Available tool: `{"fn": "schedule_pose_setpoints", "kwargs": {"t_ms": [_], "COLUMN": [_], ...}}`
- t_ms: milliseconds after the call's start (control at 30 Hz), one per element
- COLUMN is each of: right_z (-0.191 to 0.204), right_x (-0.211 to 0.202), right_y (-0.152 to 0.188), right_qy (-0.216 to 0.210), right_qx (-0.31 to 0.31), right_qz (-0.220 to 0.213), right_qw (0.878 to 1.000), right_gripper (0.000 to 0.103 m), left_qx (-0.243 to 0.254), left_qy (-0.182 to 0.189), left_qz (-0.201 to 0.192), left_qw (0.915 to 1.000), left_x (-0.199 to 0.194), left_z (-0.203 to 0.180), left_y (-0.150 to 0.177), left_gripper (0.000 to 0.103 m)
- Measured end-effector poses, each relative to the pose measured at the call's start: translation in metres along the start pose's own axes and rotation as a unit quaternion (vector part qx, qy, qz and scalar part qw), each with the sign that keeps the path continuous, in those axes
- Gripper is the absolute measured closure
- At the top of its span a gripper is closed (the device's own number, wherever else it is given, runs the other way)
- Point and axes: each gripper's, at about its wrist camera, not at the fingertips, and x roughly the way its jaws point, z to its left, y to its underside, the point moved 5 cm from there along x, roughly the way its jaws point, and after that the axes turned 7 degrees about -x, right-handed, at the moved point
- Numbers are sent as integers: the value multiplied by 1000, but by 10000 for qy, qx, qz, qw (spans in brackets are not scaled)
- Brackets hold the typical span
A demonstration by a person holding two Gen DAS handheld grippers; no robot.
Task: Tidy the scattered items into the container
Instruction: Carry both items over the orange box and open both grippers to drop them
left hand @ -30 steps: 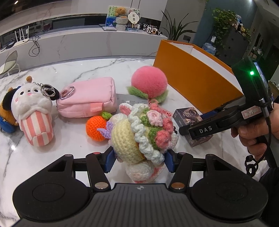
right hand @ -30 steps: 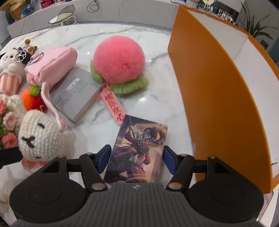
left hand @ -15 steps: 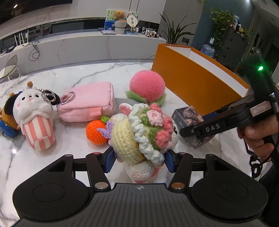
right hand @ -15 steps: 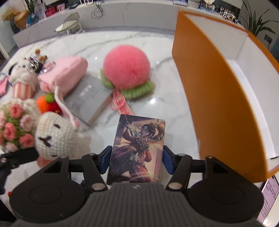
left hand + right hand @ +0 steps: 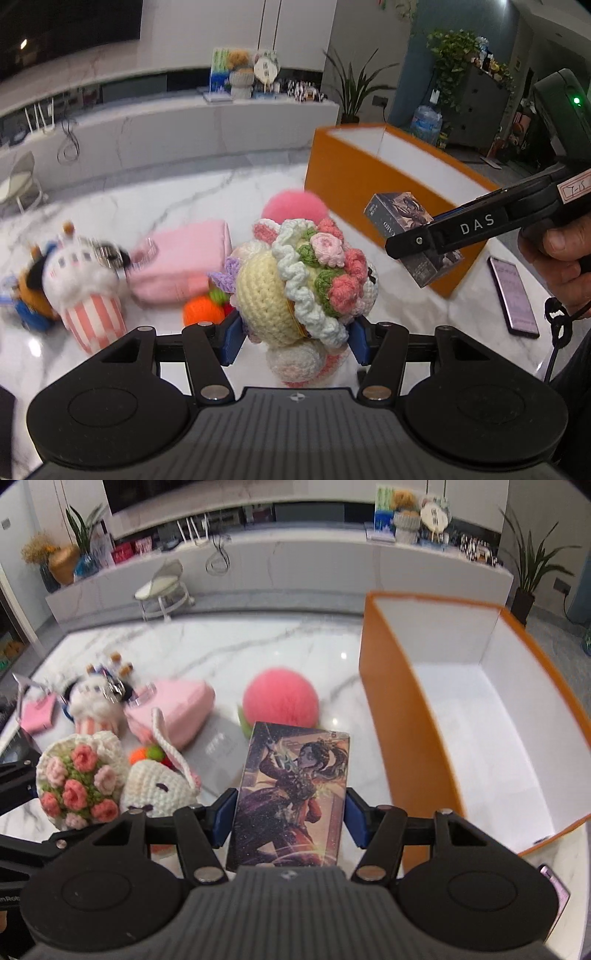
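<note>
My left gripper [image 5: 293, 336] is shut on a crocheted bunny with flowers [image 5: 303, 280], held above the marble table; it also shows in the right wrist view [image 5: 110, 782]. My right gripper [image 5: 290, 818] is shut on an illustrated card box [image 5: 291, 797], lifted off the table; the box also shows in the left wrist view [image 5: 410, 229]. The orange box with a white inside [image 5: 402, 709] stands open to the right, its wall also visible in the left wrist view [image 5: 354, 181].
On the table lie a pink fluffy peach [image 5: 280, 701], a pink pouch [image 5: 177, 709], a grey booklet [image 5: 218, 753], an orange crochet fruit [image 5: 203, 314], a striped popcorn plush [image 5: 88, 288] and a phone [image 5: 513, 295] at the right edge.
Both grippers have risen from the table with their loads. The card box has left the tabletop and moved toward the orange box.
</note>
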Motion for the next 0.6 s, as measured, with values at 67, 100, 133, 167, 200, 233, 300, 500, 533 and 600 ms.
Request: {"fn": "schedule_pose_setpoints", "kwargs": {"t_ms": [67, 100, 133, 167, 200, 233, 300, 500, 533, 600], "right_z": [-4, -8, -12, -18, -25, -33, -51, -102, -110, -124], "right_x": [-11, -16, -21, -27, -34, -42, -58, -98, -101, -104], "right_y": [-8, -12, -17, -23, -29, -35, -47, -54, -51, -45], "right_qy": [-9, -4, 19, 59, 117, 171, 252, 484, 512, 612], "right_qx": [20, 32, 51, 83, 132, 190, 364, 946, 1014, 1152], "right_qz": [-141, -208, -276, -357, -455, -555, -770, -1322, -1348, -1367], "right_qw": [9999, 9998, 9996, 9993, 9988, 9981, 9960, 9855, 9843, 9820], "right_gripper": [40, 40, 40, 40, 40, 40, 40, 40, 40, 40], "left_qx": [31, 23, 13, 2, -5, 5, 53, 237, 285, 375], "left_qy": [-32, -46, -59, -72, -87, -97, -99, 48, 92, 169], "left_qz": [-132, -199, -266, -325, -377, -424, -510, -752, -771, -792], "left_qw": [9999, 9998, 9996, 9994, 9993, 9991, 9986, 9969, 9966, 9960], "left_x": [-6, -9, -12, -14, -15, -16, -19, -15, -13, -6], "left_z": [-3, -4, -5, -6, -8, -10, -17, -56, -64, -79], "left_y": [-12, -18, -24, -30, -36, -43, -56, -91, -95, -102], "left_gripper": [38, 38, 38, 38, 38, 38, 38, 38, 38, 38]}}
